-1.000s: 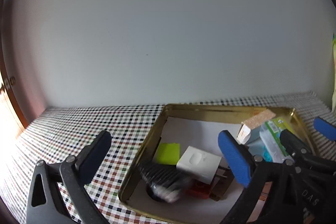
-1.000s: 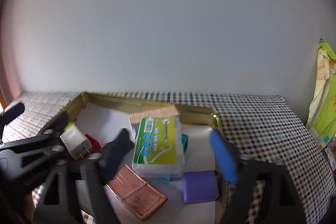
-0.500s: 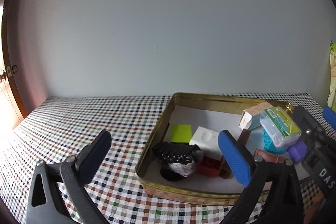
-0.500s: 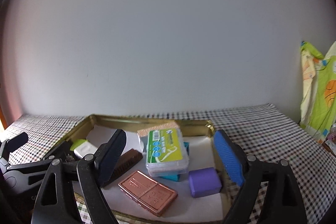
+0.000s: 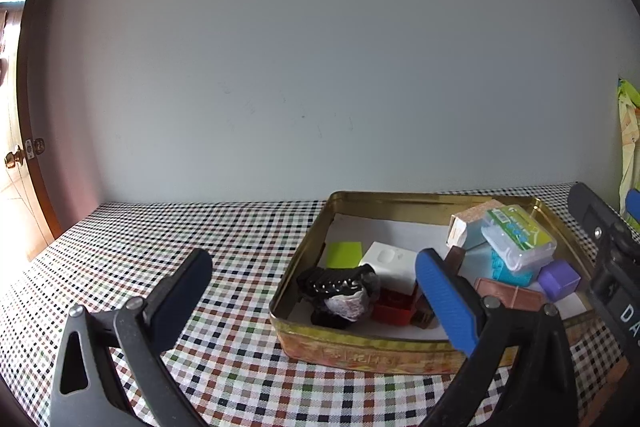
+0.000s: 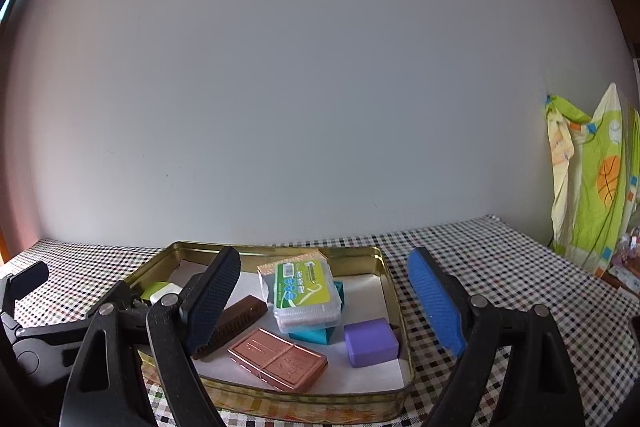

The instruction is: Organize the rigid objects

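Note:
A gold tin tray (image 5: 360, 197) (image 6: 394, 301) sits on the checked tablecloth and holds several small objects. In it lie a clear box with a green label (image 6: 306, 289) (image 5: 518, 237) on a teal block (image 6: 316, 335), a purple cube (image 6: 370, 341) (image 5: 558, 279), a copper bar (image 6: 280, 357), a brown bar (image 6: 234, 323), a white block (image 5: 390, 263), a green card (image 5: 344, 254), a red piece (image 5: 394, 307) and a black clip (image 5: 336, 281). My left gripper (image 5: 312, 301) is open and empty, low in front of the tray's left side. My right gripper (image 6: 324, 301) is open and empty over the tray's near edge.
The checked tablecloth (image 5: 160, 239) runs back to a plain grey wall. A green and yellow printed cloth (image 6: 592, 179) hangs at the far right. A wooden door with a brass knob (image 5: 16, 155) stands at the far left. The right gripper's black frame (image 5: 608, 255) shows beside the tray.
Both grippers have drawn back from the tray and tilted up, so the tray now sits farther off and more of the wall shows. Both stayed open and empty.

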The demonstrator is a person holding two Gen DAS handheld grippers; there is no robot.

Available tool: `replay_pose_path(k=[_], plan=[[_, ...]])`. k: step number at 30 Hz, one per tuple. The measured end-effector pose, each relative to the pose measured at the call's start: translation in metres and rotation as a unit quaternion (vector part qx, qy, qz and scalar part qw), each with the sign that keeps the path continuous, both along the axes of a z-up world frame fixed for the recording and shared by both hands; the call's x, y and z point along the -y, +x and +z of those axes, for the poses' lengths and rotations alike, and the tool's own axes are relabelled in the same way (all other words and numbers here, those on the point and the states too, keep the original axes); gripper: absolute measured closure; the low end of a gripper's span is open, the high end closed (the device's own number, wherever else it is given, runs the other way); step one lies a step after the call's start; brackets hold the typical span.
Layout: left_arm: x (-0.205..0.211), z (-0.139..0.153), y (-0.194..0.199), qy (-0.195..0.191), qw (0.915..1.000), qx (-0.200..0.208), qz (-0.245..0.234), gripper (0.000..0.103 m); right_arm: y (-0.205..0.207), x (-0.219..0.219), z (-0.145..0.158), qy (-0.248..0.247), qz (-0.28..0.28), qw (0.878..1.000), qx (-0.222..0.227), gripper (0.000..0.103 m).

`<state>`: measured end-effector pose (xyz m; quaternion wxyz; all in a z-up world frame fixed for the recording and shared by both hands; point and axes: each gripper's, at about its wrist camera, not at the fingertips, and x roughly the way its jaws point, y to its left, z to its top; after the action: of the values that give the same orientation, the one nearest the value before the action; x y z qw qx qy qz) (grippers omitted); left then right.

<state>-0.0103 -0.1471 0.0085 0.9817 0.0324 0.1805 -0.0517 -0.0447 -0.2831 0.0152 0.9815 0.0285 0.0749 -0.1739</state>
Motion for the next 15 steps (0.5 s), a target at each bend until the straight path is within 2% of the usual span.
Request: replay_pose_path(k=[15], plan=[[-0.006, 0.000, -0.004, -0.010, 0.9999, -0.004, -0.001, 0.000, -0.026, -0.019, 0.006, -0.037, -0.005, 0.998, 0.054, 0.015]])
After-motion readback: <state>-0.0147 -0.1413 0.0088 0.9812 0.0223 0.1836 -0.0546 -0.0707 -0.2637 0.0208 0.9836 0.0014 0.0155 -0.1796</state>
